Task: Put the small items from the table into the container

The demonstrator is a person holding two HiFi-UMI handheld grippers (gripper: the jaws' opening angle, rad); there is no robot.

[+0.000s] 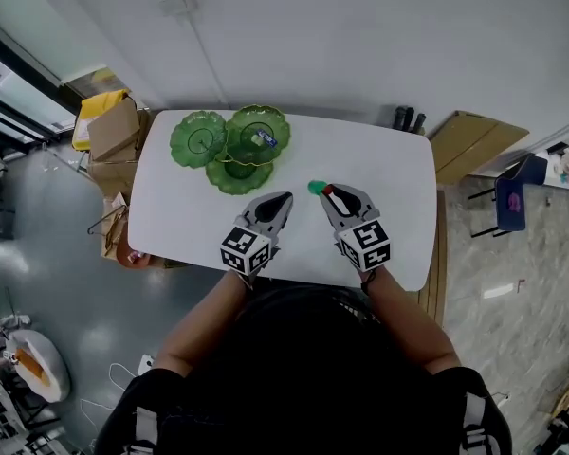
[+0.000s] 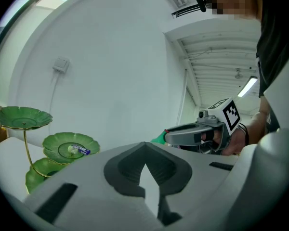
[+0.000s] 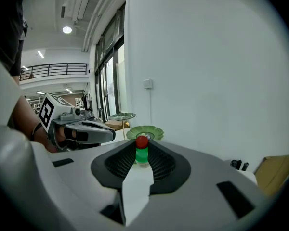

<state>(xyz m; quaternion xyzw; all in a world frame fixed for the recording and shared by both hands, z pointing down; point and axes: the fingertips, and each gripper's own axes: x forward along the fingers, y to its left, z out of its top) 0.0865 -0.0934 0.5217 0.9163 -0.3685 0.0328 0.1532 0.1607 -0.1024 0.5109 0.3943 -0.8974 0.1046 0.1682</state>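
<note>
Carrying: my right gripper (image 1: 325,190) pinches a small red-capped green bottle (image 3: 142,150), left gripper (image 2: 145,163) closed empty; next stop, green tiered leaf-shaped dish (image 1: 201,138).

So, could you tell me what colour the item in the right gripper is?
The item is green with a red top, clearest in the right gripper view.

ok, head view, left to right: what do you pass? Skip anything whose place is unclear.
cardboard box → green stand → right hand-held gripper, holding a green bottle → flat cardboard → chair
</note>
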